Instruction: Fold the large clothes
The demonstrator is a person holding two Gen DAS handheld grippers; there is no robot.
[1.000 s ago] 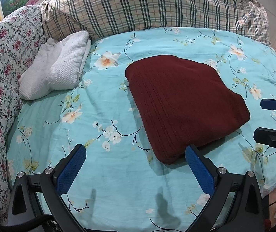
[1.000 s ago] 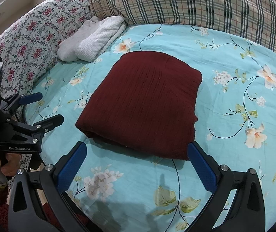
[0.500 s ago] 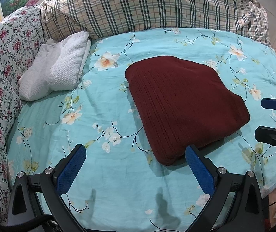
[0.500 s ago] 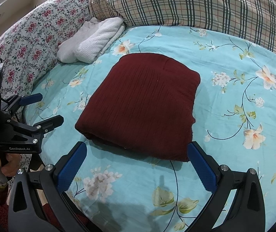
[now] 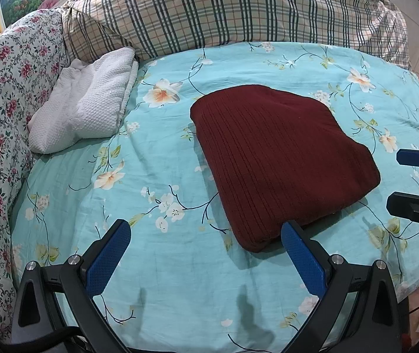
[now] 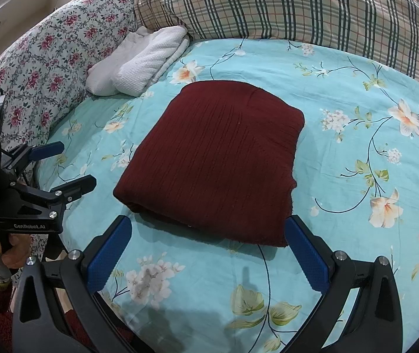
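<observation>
A dark red ribbed sweater (image 5: 277,158) (image 6: 218,164) lies folded into a compact rectangle on the turquoise floral bedsheet (image 5: 150,264) (image 6: 356,235). My left gripper (image 5: 206,235) hovers open above the sheet, just short of the sweater's near left corner, nothing between its blue pads. My right gripper (image 6: 206,232) is open too, straddling the sweater's near edge from a little way back. Each gripper shows in the other's view: the right one (image 5: 397,179) at the right edge, the left one (image 6: 65,167) at the left, held by a hand (image 6: 6,253).
A folded white textured cloth (image 5: 83,108) (image 6: 141,61) lies at the back left. A plaid quilt (image 5: 224,8) (image 6: 312,6) is heaped along the far side, and a rose-print duvet (image 5: 0,103) (image 6: 41,58) runs down the left. The bed edge is near me.
Both views have shifted very slightly; the sweater sits a touch lower in the right wrist view. The grippers stay open and the sweater has not moved.
</observation>
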